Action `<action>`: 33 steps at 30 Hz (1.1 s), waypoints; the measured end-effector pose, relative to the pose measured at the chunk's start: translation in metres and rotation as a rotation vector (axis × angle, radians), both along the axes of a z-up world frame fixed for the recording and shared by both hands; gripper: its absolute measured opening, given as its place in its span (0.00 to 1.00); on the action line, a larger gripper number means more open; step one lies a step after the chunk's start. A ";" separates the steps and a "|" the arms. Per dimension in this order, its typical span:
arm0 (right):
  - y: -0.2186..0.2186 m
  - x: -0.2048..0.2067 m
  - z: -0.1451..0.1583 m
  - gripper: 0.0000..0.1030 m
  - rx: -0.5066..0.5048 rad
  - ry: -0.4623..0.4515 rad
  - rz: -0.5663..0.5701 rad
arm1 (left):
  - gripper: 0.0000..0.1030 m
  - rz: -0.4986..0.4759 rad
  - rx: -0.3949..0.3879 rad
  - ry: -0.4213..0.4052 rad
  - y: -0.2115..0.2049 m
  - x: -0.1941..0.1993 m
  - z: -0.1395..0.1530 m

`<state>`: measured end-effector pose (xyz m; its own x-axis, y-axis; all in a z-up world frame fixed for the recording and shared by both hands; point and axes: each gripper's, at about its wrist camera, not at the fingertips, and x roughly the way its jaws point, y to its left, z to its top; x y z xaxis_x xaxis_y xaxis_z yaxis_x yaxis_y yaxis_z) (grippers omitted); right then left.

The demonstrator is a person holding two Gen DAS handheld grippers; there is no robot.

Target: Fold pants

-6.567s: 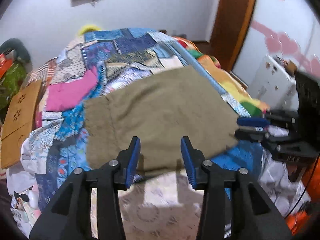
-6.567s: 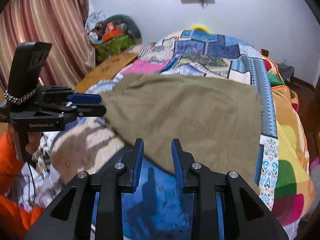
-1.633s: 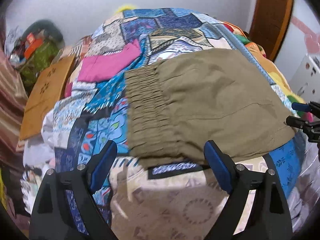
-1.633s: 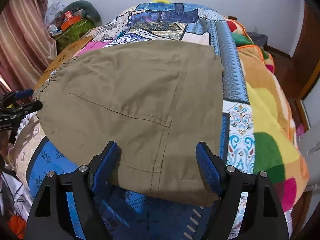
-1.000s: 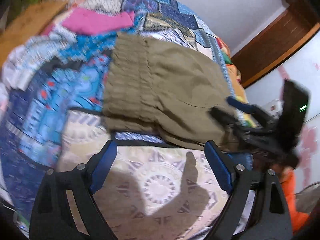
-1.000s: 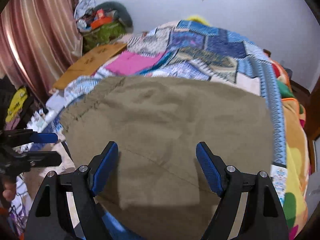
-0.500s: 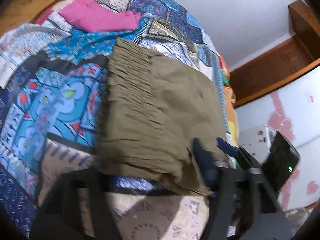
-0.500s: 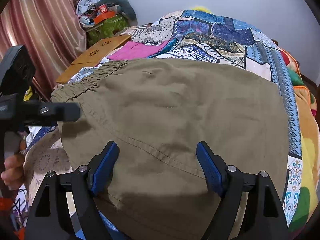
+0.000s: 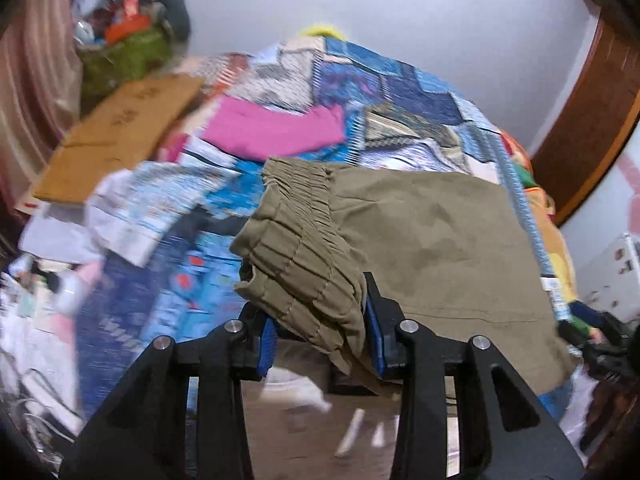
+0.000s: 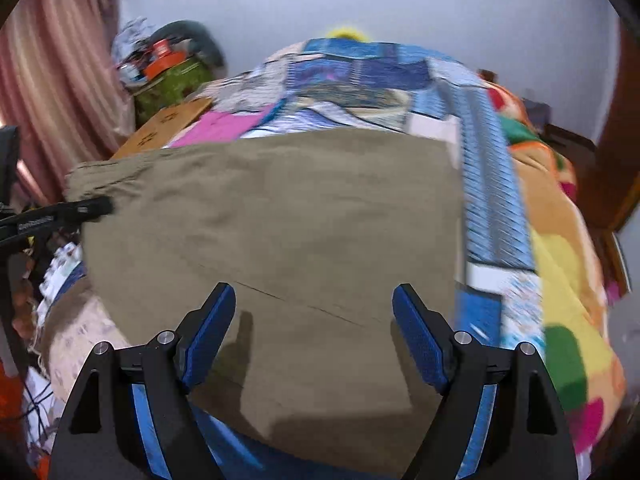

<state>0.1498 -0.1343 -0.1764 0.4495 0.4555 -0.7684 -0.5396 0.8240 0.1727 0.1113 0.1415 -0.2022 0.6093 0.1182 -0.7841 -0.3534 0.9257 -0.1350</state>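
Observation:
Folded olive-khaki pants [image 9: 432, 236] lie on a patchwork quilt [image 9: 400, 84] on the bed. My left gripper [image 9: 320, 336] is shut on the near corner of the elastic waistband [image 9: 304, 248], which bunches up between its blue pads. In the right wrist view the pants [image 10: 304, 216] fill the middle. My right gripper [image 10: 312, 328] is wide open, its fingers straddling the near edge of the pants without gripping. The left gripper shows at the left edge of that view [image 10: 60, 216], at the waistband corner.
A brown cardboard sheet [image 9: 116, 136] and a green bag of clutter [image 9: 124, 52] sit left of the bed. A pink cloth [image 9: 272, 132] lies on the quilt beyond the pants. Curtains [image 10: 52, 80] hang at left. A wooden door frame [image 9: 592, 104] stands at right.
My left gripper has closed on the waistband corner and lifted it slightly. My right gripper stays open and has drawn back a little toward the pants' near edge.

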 end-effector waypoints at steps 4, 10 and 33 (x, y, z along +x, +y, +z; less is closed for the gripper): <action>-0.028 0.003 -0.013 0.76 -0.002 0.073 -0.069 | 0.36 0.029 0.085 -0.004 0.005 -0.012 0.010; -0.037 -0.003 -0.033 0.76 0.031 0.100 -0.115 | 0.34 -0.014 0.204 -0.057 -0.017 -0.010 0.038; -0.050 0.000 -0.040 0.76 0.119 0.132 -0.103 | 0.27 -0.520 0.010 -0.111 -0.189 0.076 0.072</action>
